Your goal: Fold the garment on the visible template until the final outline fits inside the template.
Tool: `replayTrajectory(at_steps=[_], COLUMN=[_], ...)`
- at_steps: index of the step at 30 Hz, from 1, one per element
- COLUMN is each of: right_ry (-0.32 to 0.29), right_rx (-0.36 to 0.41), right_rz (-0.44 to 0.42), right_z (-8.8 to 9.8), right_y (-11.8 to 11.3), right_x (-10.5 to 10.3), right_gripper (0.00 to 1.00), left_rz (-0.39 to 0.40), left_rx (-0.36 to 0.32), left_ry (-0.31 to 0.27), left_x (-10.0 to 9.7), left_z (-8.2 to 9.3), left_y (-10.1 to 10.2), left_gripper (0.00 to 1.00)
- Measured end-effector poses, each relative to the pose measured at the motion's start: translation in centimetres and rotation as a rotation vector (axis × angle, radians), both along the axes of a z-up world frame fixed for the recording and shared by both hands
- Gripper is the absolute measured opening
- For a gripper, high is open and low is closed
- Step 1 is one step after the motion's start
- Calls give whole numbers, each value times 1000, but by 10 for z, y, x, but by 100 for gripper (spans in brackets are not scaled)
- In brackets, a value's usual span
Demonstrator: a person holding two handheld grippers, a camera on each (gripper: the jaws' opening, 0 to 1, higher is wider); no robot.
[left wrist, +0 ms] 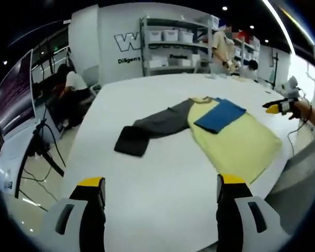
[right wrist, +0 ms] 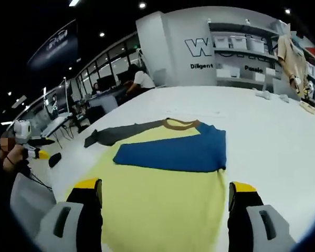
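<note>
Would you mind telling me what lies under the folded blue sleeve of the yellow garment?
The blue sleeve lies folded across the chest of the yellow garment body, which rests flat on the white table. The yellow fabric directly beneath the sleeve is covered.

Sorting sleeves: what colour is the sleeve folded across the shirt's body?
Blue sleeve, clearest in the right gripper view.

Garment (right wrist: 163, 194): soft matt cloth, yellow body, blue sleeve folded over, dark grey sleeve (left wrist: 163, 122). Counter (left wrist: 163, 178): smooth white, faint sheen. Left hand-held gripper (left wrist: 160, 197): grey plastic jaws, black inner faces, yellow tips.
</note>
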State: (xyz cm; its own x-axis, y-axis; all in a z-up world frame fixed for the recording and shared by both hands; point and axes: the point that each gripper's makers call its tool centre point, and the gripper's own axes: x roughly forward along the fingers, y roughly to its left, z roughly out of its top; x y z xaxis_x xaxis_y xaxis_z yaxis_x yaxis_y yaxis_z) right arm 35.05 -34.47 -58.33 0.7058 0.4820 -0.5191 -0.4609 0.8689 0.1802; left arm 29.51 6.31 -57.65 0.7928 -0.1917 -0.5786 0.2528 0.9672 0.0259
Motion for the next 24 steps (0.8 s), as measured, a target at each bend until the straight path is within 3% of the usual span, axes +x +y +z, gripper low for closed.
replayTrajectory(at_steps=[3,7,24], right_ry=[4,-53,-60], right_rx=[1,-4,-12], right_rz=[23,33,6], right_z=[5,19,23], right_y=[7,11,5], right_x=[-12,-22,-52], right_gripper=[99,97,93], left_rz=[21,44,126], left_rx=[8,-5,16], left_ry=[-7,-9,-4], left_x=[11,24,77], left_z=[2,3,-20], left_y=[8,15,44], left_gripper=[80,77,57])
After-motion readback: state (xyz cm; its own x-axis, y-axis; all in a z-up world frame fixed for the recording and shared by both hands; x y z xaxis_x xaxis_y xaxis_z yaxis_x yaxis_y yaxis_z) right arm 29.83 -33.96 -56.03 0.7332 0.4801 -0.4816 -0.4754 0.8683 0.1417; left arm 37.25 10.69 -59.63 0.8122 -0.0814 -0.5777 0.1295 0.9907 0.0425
